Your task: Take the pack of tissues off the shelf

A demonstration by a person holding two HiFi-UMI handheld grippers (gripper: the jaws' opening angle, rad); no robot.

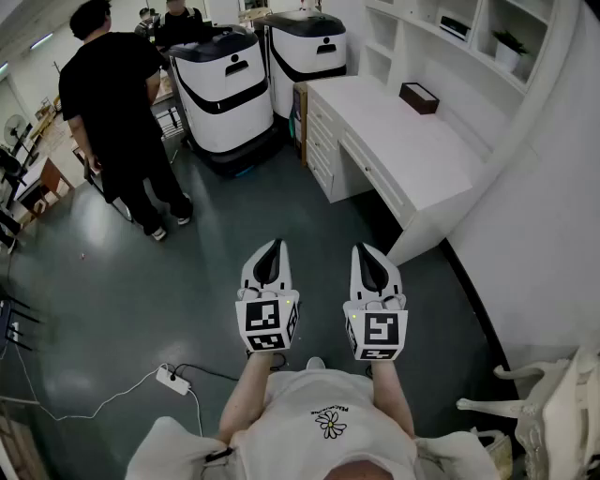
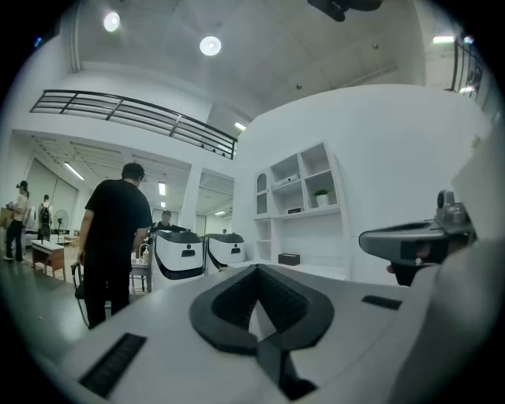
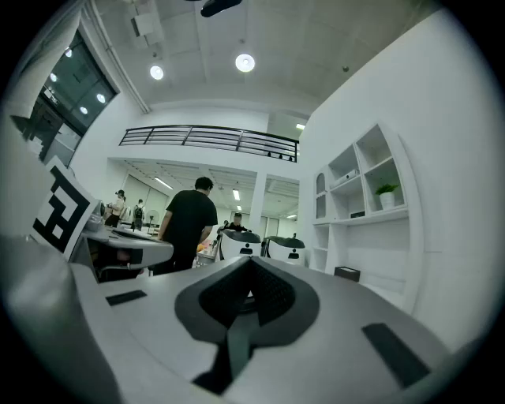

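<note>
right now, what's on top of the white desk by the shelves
A dark box sits on the white desk, near its back edge below the shelves. It is all I can make out there. The box's contents are hidden.

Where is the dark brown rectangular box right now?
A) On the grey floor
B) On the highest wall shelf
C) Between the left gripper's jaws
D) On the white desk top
D: the dark brown rectangular box stands on the white desk top, below the shelves.

Box (image 1: pixel 419 97) on desk (image 1: pixel 412 159), shelf (image 1: pixel 473 42) behind; two wheeled robots (image 1: pixel 225 89) left of desk, person (image 1: pixel 117 103) further left.
</note>
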